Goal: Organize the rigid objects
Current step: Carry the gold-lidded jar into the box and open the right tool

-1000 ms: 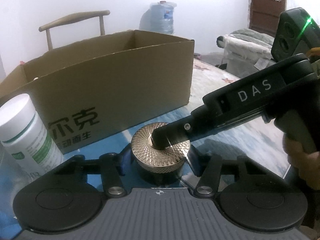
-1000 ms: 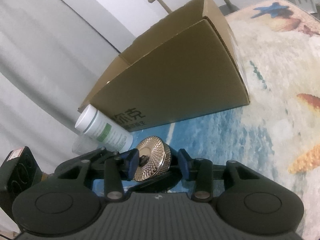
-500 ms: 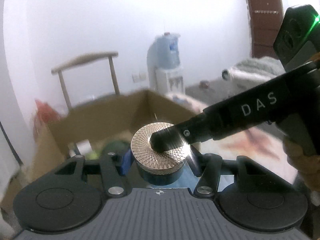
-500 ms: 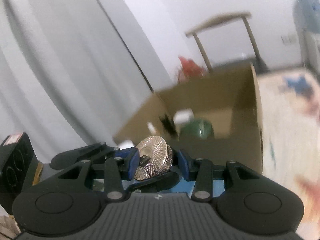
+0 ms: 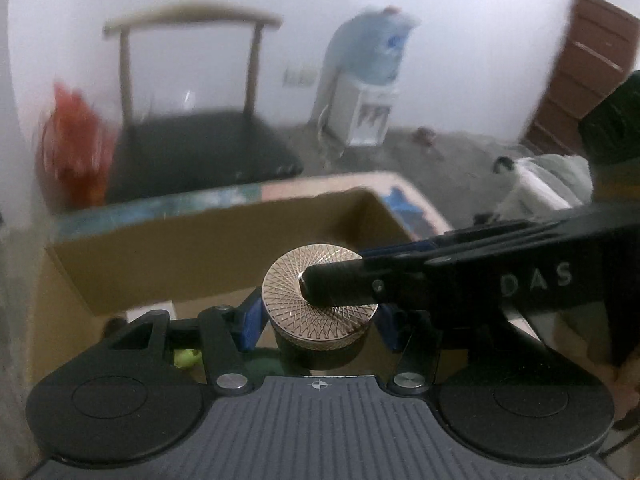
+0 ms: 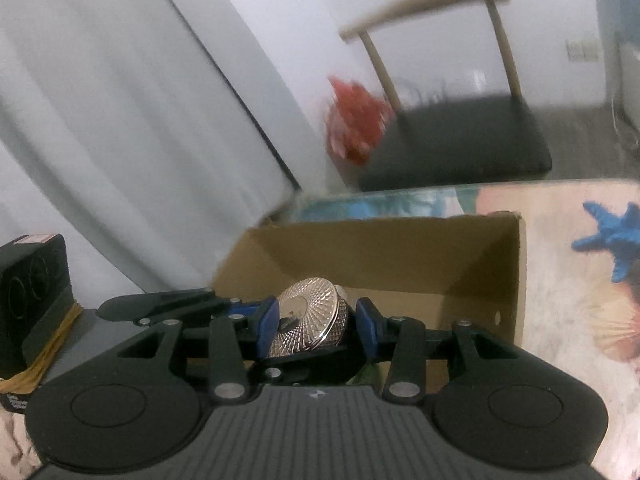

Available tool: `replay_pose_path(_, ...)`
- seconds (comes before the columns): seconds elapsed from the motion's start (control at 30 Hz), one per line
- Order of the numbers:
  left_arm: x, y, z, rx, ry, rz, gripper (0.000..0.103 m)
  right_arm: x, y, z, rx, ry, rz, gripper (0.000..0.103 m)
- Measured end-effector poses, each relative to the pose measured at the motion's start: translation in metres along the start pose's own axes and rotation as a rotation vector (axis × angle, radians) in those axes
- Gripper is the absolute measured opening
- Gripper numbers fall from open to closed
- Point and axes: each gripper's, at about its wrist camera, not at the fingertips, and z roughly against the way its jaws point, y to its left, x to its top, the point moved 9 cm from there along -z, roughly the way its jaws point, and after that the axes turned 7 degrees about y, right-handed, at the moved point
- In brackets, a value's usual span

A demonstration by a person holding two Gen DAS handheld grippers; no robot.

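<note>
A round jar with a gold patterned lid [image 5: 320, 300] sits between the blue pads of my left gripper [image 5: 318, 320], which is shut on its dark body. My right gripper [image 6: 316, 326] comes in from the right in the left wrist view; one black finger [image 5: 340, 284] lies across the lid top, and it is shut on the jar [image 6: 308, 324] too. Both hold the jar in the air above the open cardboard box [image 5: 208, 248], also seen in the right wrist view [image 6: 400, 256]. Something green [image 5: 186, 358] lies inside the box below.
The box stands on a table with a sea-pattern cloth [image 6: 560, 240]. Behind it are a chair [image 5: 192, 148], a red bag [image 5: 76, 140] and a water dispenser [image 5: 368, 80]. A black device [image 6: 32, 292] is at the left of the right wrist view.
Both grippers have lifted the jar from the table in front of the box up and forward over its open top. The white bottle beside the box has left view.
</note>
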Motion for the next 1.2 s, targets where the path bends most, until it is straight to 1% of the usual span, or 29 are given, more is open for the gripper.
replay_pose_path(0.17,0.003,0.017,-0.037,0.014,0.085,0.074,0.056,0.017,-0.019,-0.040,-0.053,0.100,-0.008,0.045)
replay_pose_path(0.3,0.003,0.029,-0.054,0.023,0.124,0.118,0.056,0.020,-0.025,-0.061,-0.093,0.156,0.008,0.046)
replay_pose_path(0.43,0.005,0.035,-0.067,0.023,0.161,0.161,0.056,0.019,-0.030,-0.071,-0.128,0.195,0.024,0.046)
replay_pose_path(0.57,0.005,0.037,-0.076,0.054,0.194,0.146,0.056,0.019,-0.034,-0.079,-0.135,0.224,0.020,0.045)
replay_pose_path(0.73,0.000,0.038,-0.086,0.052,0.254,0.160,0.059,0.018,-0.042,-0.088,-0.149,0.248,0.010,0.045)
replay_pose_path(0.77,0.000,0.039,-0.088,0.050,0.256,0.161,0.061,0.018,-0.043,-0.089,-0.152,0.250,0.009,0.045)
replay_pose_path(0.83,0.001,0.039,-0.086,0.045,0.251,0.163,0.073,0.018,-0.044,-0.090,-0.150,0.251,0.004,0.045)
replay_pose_path(0.87,0.001,0.039,-0.085,0.049,0.247,0.163,0.081,0.018,-0.045,-0.090,-0.149,0.248,0.001,0.045)
replay_pose_path(0.97,0.005,0.037,-0.076,0.049,0.232,0.155,0.084,0.021,-0.044,-0.086,-0.135,0.234,-0.010,0.045)
replay_pose_path(1.07,0.008,0.037,-0.063,0.045,0.210,0.172,0.091,0.025,-0.038,-0.077,-0.110,0.205,-0.015,0.045)
replay_pose_path(1.17,0.010,0.034,-0.043,0.042,0.176,0.173,0.094,0.028,-0.026,-0.055,-0.073,0.146,-0.011,0.045)
replay_pose_path(1.2,0.010,0.033,-0.033,0.039,0.160,0.169,0.094,0.029,-0.020,-0.042,-0.065,0.113,-0.002,0.045)
